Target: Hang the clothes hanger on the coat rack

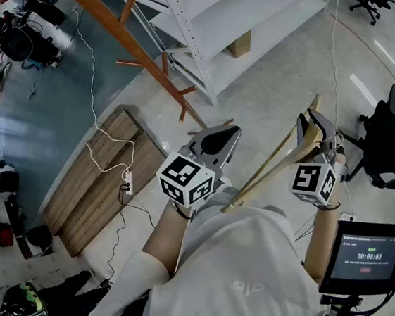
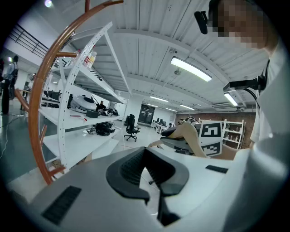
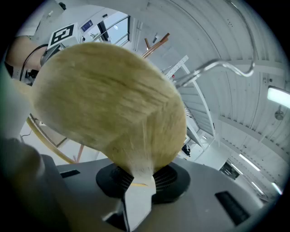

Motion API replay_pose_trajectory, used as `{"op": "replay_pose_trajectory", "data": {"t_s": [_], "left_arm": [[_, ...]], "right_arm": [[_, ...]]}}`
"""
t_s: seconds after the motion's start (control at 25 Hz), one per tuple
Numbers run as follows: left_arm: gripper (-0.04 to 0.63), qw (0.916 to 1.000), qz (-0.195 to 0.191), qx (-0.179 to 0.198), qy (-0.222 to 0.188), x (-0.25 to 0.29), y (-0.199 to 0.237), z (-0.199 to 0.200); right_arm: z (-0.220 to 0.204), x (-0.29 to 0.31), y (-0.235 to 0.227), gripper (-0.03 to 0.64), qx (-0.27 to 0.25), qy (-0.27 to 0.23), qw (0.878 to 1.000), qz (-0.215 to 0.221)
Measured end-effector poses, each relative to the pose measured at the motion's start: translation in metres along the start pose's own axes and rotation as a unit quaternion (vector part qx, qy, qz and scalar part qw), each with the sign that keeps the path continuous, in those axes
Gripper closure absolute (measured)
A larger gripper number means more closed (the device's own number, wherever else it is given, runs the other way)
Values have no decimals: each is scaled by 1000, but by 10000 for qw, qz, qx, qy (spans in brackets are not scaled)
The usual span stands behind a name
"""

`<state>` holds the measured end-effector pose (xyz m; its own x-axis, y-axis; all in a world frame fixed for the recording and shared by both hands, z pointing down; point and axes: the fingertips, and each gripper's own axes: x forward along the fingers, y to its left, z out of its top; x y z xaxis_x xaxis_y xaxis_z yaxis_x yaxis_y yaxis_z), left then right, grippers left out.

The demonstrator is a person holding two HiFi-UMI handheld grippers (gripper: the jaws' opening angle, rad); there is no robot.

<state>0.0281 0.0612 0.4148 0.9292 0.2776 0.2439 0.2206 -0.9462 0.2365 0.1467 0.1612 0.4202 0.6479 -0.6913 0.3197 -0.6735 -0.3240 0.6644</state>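
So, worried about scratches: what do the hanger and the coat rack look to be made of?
Hanger: pale unpainted wood, matte, with visible grain; its hook looks like shiny metal wire. Coat rack: probably wood with a smooth reddish-brown finish, though painted metal isn't excluded.

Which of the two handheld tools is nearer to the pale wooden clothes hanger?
Right. The right tool is clamped on the pale wooden clothes hanger. The left tool is off to the hanger's left, empty and not touching it.

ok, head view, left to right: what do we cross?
Black gear → wooden board → left gripper → hanger → right gripper → timer screen
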Motion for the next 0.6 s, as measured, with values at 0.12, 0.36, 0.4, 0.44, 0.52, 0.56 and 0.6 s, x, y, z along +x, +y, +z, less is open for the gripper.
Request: {"op": "replay_pose_trajectory", "data": {"t_s": [0.12, 0.36, 0.4, 0.44, 0.52, 0.56, 0.6], "left_arm": [[594, 10000, -31, 77, 19, -10, 12, 21], [594, 9998, 200, -69, 20, 9, 56, 26], [594, 9995, 288, -103, 10, 15, 68, 28], [594, 9992, 382, -148, -9, 19, 78, 30], [594, 9980, 579, -260, -53, 27, 98, 33], [594, 9972, 668, -312, -76, 33, 107, 34], [594, 9966, 742, -351, -103, 38, 116, 36]], "right_arm": [[24, 7, -4, 523, 76, -9, 10000, -13], [42, 67, -4, 523, 35, -208, 9995, 247], [46, 83, -5, 523, 3, -265, 9991, 317], [50, 97, -6, 523, -36, -329, 9987, 391], [56, 124, -6, 523, -112, -469, 9972, 567], [58, 140, -6, 523, -144, -533, 9963, 660], [60, 154, -6, 523, -176, -587, 9954, 743]]}}
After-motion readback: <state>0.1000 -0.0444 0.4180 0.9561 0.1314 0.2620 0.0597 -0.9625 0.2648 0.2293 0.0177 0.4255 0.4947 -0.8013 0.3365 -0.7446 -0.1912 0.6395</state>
